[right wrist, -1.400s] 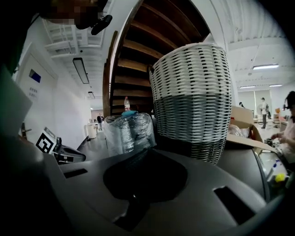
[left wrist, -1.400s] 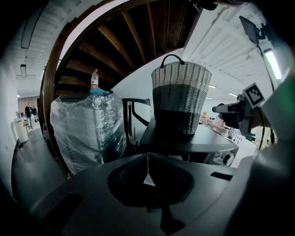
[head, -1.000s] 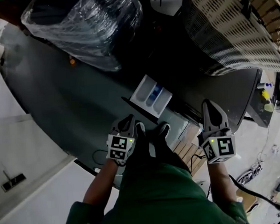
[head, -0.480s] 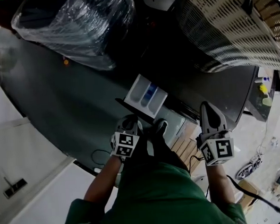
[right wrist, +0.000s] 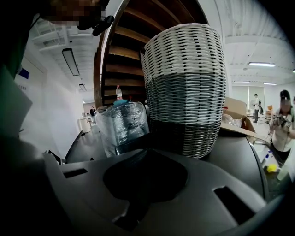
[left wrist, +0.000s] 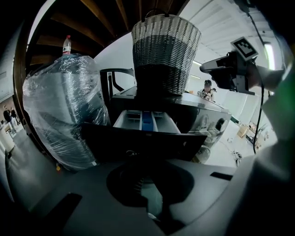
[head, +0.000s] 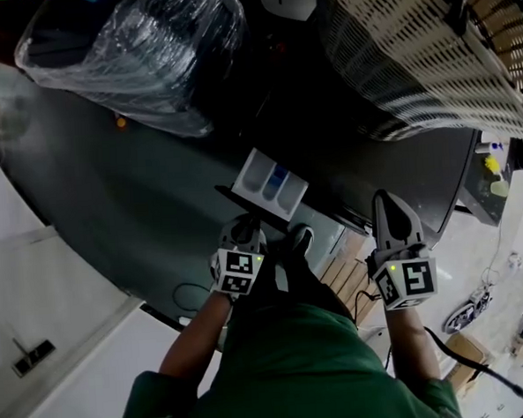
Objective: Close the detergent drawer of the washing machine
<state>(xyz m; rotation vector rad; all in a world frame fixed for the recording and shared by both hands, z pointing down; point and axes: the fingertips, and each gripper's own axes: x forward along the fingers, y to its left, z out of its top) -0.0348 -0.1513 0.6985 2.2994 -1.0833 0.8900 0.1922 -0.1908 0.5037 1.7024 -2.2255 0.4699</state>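
- The drawer [head: 273,183] is open. It sticks out from the front edge of the washer [head: 374,175], near the washer's left corner. You can see white cups and a blue part inside it.
- The left tongs [head: 245,224] are closed and hold nothing. Their tips sit right at the drawer's dark front [left wrist: 143,143]. I cannot tell if they touch it.
- The right tongs [head: 389,200] are closed too, and empty. They hang by the washer's right front corner, well away from the drawer.
- The step now is the push. I think closed tips are good for this, like one blunt finger.
- Push on the middle of the dark front, not on a corner. A push on a corner could twist the drawer and jam it.
- Push straight in toward the washer, slow and even, not down.
- Keep going until the dark front lines up with the washer's front.
- The basket [head: 420,53] on top looks clear of the path. The right tongs have nothing to do here.
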